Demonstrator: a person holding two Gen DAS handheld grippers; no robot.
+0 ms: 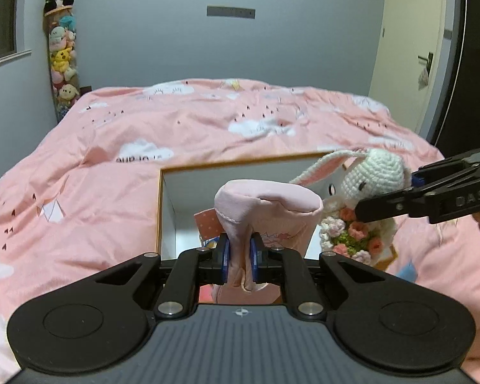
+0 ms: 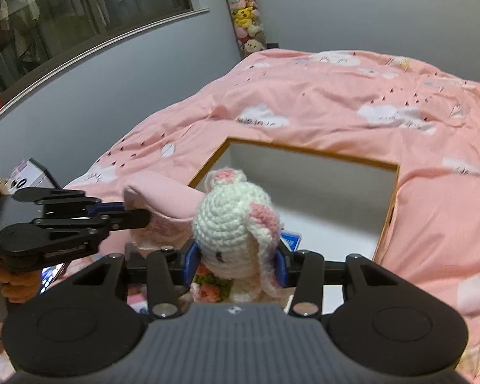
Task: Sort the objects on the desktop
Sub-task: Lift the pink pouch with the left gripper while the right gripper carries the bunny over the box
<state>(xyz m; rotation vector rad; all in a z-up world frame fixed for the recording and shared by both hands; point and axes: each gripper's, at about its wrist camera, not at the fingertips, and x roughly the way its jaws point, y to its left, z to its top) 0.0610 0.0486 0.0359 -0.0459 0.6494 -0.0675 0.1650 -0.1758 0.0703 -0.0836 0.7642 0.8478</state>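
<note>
Gripping a soft pink fabric pouch (image 1: 265,204) between the blue pads, your left gripper (image 1: 240,256) had its jaws pinched nearly together on a fold of the cloth, the pouch's rounded top standing up above the fingertips. Your right gripper (image 2: 236,262) was clamped on the head of a white crocheted bunny (image 2: 236,224), one pad on each side of the face, the pink-lined ear drooping over the right pad. The bunny carried a crocheted bouquet (image 1: 352,236) of coral and white flowers against its chest. You held both toys above the near edge of an open white box (image 2: 320,192) with an orange-brown rim, which sat on a pink duvet (image 1: 208,121) printed with white clouds. The pouch hung over the box's near left part and the bunny just beside it to the right; in the right wrist view the two toys appeared to touch. A blue packet (image 2: 291,238) lay on the box's floor behind the bunny. Your hand (image 2: 16,284) showed at the left gripper's handle. A tall column of plush toys (image 1: 62,60), topped by a panda, stood in the far left corner of the room, beyond the bed.
</note>
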